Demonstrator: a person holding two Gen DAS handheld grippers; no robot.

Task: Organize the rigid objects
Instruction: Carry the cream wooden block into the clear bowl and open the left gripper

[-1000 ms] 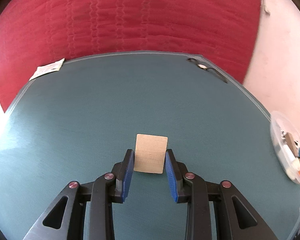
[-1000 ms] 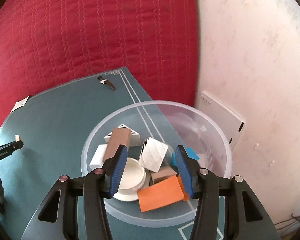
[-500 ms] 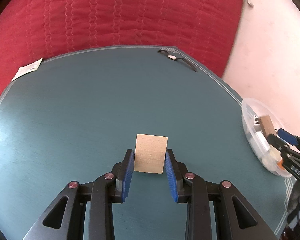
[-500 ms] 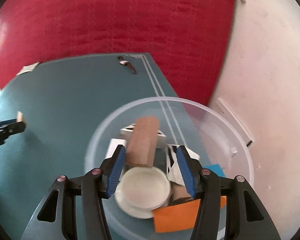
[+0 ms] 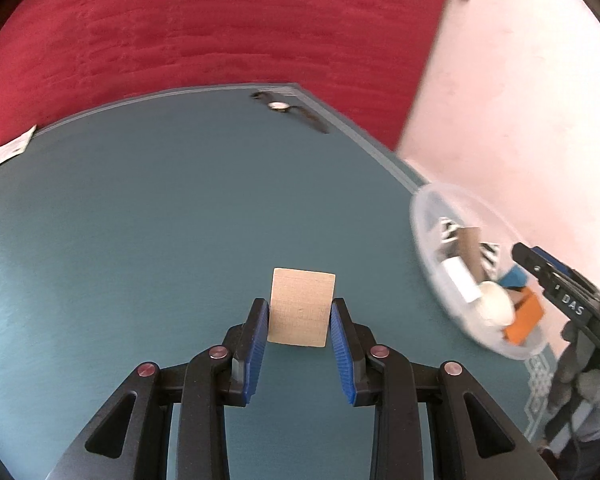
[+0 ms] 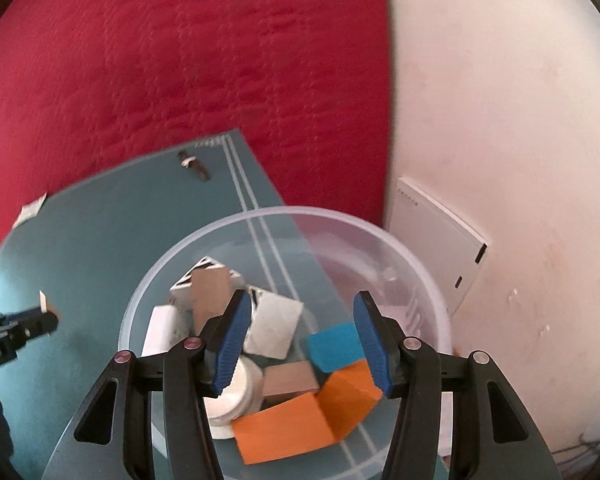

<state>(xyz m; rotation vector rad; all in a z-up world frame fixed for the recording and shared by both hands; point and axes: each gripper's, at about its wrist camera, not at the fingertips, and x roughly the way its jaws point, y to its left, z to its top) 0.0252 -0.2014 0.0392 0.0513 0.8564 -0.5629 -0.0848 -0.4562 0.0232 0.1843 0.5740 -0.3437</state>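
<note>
Wooden block [image 5: 301, 307] clamped above bare teal table [image 5: 140, 240].

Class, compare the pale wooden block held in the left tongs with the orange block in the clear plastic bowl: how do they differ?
The pale wooden block is tan and gripped above the table; the orange block is bright and lies in the clear plastic bowl among other pieces. Both are flat-faced, rigid blocks.

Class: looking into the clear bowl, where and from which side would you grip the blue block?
Come from above and grip the blue block across its two short sides. Its flat top lies exposed; the orange block crowds its near edge, so the open right claw suits a top-down approach.
</note>
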